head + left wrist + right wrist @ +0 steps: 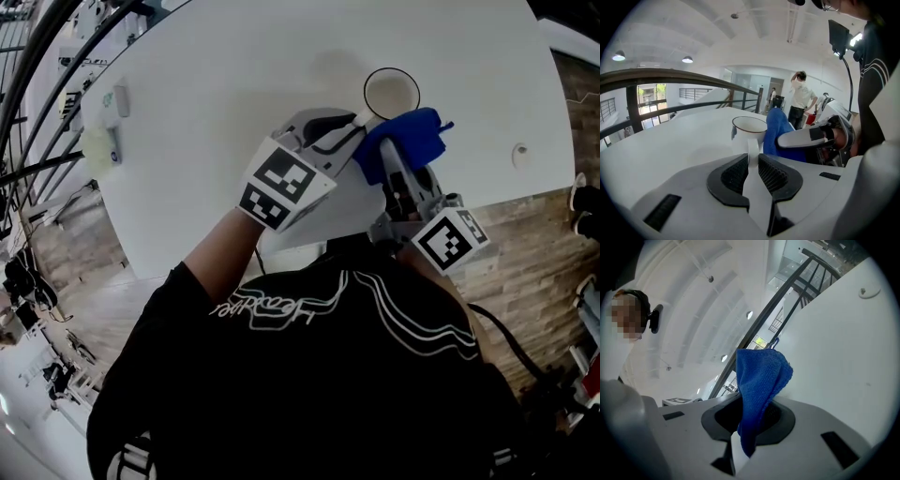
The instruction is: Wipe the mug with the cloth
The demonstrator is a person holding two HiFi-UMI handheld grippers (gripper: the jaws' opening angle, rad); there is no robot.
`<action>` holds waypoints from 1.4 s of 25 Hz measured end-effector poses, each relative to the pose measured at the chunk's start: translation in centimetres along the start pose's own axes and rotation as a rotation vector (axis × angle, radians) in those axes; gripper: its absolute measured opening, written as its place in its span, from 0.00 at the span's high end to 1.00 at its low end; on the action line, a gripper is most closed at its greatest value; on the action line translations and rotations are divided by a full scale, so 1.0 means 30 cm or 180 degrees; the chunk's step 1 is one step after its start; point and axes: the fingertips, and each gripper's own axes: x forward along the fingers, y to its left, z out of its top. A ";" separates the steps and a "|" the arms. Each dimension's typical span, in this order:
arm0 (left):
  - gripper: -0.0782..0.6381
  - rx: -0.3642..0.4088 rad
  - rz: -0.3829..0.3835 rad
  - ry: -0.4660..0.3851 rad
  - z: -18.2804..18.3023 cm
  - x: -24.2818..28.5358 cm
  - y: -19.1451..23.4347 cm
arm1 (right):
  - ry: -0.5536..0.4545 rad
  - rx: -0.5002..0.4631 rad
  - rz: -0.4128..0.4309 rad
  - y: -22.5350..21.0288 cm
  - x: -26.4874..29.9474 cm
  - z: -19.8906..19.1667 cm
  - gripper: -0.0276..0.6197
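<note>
A white mug (pixel 392 94) with a dark rim stands upright on the white table (pixel 206 84). My left gripper (pixel 349 129) reaches it from the near left. In the left gripper view the mug's handle (pixel 753 146) sits between the black pads of the left gripper (pixel 753 161), which press on it from both sides. My right gripper (pixel 401 167) is shut on a blue cloth (pixel 410 139), which bunches up just right of the mug, against its side. In the right gripper view the cloth (pixel 761 376) rises out of the right gripper (pixel 754 413), hiding the mug.
A small white device (pixel 111 105) lies near the table's left edge and a round fitting (pixel 520 155) near its right edge. Wooden floor (pixel 534 234) lies beyond the table's near edge. A dark railing (pixel 670 77) and a standing person (pixel 801 96) are in the background.
</note>
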 end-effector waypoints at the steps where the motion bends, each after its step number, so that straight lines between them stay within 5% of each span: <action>1: 0.79 0.0010 -0.0007 -0.0003 0.001 0.000 -0.001 | 0.0012 0.0035 -0.0038 -0.010 0.001 -0.003 0.88; 12: 0.79 0.0077 -0.0056 0.0012 0.004 0.004 -0.012 | 0.0785 0.0341 -0.0421 -0.110 0.017 -0.071 0.88; 21: 0.79 0.0099 -0.0087 -0.0004 0.001 -0.004 -0.003 | 0.1322 0.0080 -0.0379 -0.116 -0.008 -0.079 0.88; 26: 0.79 0.0174 -0.0055 0.0037 0.003 -0.004 -0.005 | 0.1254 -0.0250 -0.0182 -0.096 -0.077 0.042 0.88; 35: 0.79 0.0547 0.0091 0.0165 0.015 -0.028 0.031 | 0.0983 -0.0168 0.0240 -0.045 -0.073 0.187 0.88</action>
